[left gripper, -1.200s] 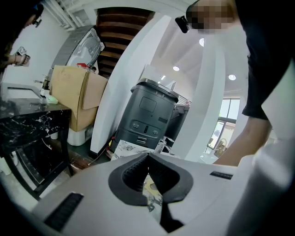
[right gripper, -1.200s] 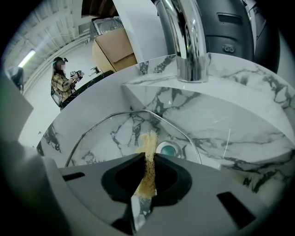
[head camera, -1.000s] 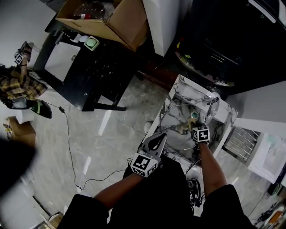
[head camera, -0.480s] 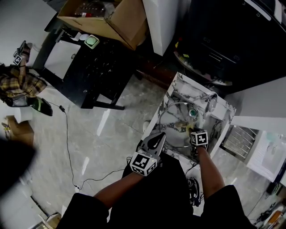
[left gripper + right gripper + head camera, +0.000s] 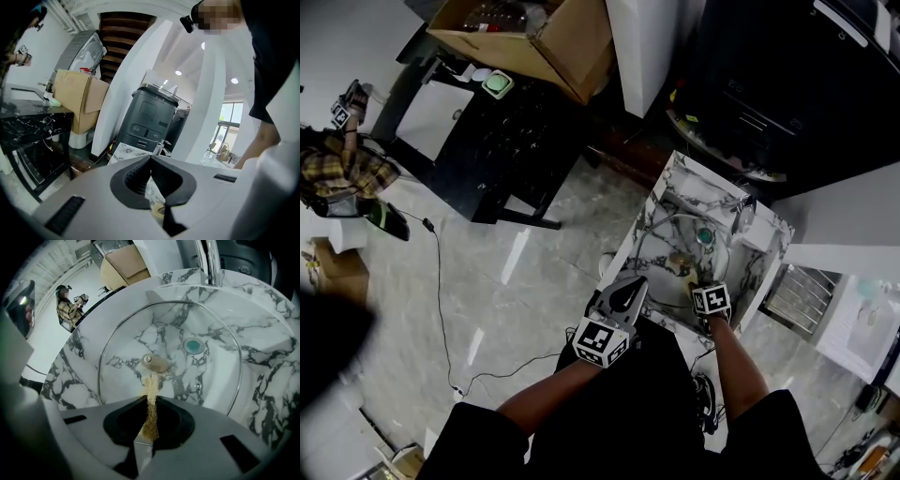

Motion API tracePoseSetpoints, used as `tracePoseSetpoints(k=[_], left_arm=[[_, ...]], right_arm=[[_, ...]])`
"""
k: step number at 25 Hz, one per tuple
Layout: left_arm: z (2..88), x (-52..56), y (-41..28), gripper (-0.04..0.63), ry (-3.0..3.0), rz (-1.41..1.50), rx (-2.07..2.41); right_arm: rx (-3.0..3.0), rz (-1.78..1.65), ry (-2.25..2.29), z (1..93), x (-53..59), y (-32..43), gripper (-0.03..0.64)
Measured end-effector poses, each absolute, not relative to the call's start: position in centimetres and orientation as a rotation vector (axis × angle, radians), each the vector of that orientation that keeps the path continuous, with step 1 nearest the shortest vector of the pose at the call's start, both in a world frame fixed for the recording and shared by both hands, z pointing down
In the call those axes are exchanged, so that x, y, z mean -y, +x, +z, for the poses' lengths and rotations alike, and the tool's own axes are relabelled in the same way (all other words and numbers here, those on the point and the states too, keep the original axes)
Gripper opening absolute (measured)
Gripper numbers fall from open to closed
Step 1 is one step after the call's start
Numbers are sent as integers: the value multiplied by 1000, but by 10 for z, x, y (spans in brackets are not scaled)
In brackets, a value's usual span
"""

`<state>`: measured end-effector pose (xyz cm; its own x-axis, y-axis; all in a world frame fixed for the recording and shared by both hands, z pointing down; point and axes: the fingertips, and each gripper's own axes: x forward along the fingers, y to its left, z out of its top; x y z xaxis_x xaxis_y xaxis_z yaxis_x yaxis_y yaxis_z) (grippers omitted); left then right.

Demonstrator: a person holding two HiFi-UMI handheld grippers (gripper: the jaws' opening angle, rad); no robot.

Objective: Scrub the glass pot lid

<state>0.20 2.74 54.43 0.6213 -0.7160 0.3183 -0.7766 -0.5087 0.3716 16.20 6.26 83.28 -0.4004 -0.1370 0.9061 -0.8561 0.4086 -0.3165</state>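
Note:
The glass pot lid (image 5: 187, 376), metal-rimmed with a tan knob (image 5: 154, 363), lies in the marble sink (image 5: 262, 329); in the head view the lid (image 5: 664, 246) fills the basin. My right gripper (image 5: 149, 427) is shut on a tan scrub pad (image 5: 151, 399), whose tip reaches the lid just below the knob. In the head view the right gripper (image 5: 699, 283) is at the sink's near edge. My left gripper (image 5: 628, 291) hangs left of the sink, off the lid, shut with nothing in it, its jaws closed together in the left gripper view (image 5: 150, 158).
A green drain (image 5: 193, 345) and a chrome faucet (image 5: 211, 261) are at the sink's far side. A black table (image 5: 487, 131), a cardboard box (image 5: 525, 33) and a dark grey machine (image 5: 787, 84) stand beyond. A cable (image 5: 441, 300) crosses the floor; a person (image 5: 342, 173) stands at far left.
My right gripper has drawn back with the pad from the lid's middle toward the sink's near edge. The left gripper has stayed put.

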Motion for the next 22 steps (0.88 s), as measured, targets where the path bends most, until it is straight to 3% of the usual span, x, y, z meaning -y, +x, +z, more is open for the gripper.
tracePoseSetpoints(k=[22], left_arm=[[546,-23,-13,15,2336,165,1212]], right_arm=[[1996,967,613,820,-68,91,54]])
